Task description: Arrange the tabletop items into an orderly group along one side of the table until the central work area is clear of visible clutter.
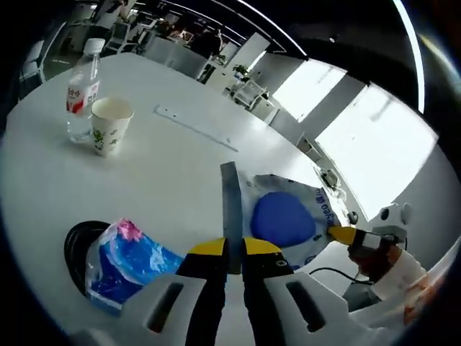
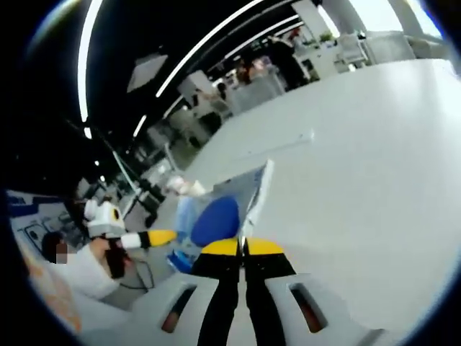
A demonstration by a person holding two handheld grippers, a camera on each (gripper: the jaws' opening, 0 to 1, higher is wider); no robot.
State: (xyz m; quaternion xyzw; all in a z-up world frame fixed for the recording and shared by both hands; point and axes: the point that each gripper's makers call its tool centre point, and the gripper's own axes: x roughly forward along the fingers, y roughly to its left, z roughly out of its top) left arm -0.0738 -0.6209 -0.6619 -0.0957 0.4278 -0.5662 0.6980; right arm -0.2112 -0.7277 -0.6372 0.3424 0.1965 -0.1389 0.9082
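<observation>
A clear plastic package with a blue oval inside (image 1: 284, 216) hangs between both grippers. My left gripper (image 1: 232, 249) is shut on a grey strip (image 1: 230, 205) that looks like the package's left edge. My right gripper (image 1: 338, 234), in a white-sleeved hand, meets its right edge. In the right gripper view, that right gripper (image 2: 243, 246) is shut on the thin edge beside the blue package (image 2: 216, 220), and the left gripper (image 2: 164, 236) comes in from the left. A blue and pink tissue pack (image 1: 122, 263) lies on the white table (image 1: 166, 180).
A paper cup (image 1: 109, 126) and a water bottle (image 1: 83, 90) stand together at the far left. A long clear ruler (image 1: 194, 128) lies beyond the middle. A black ring (image 1: 75, 241) sits beside the tissue pack. Desks and chairs stand past the table.
</observation>
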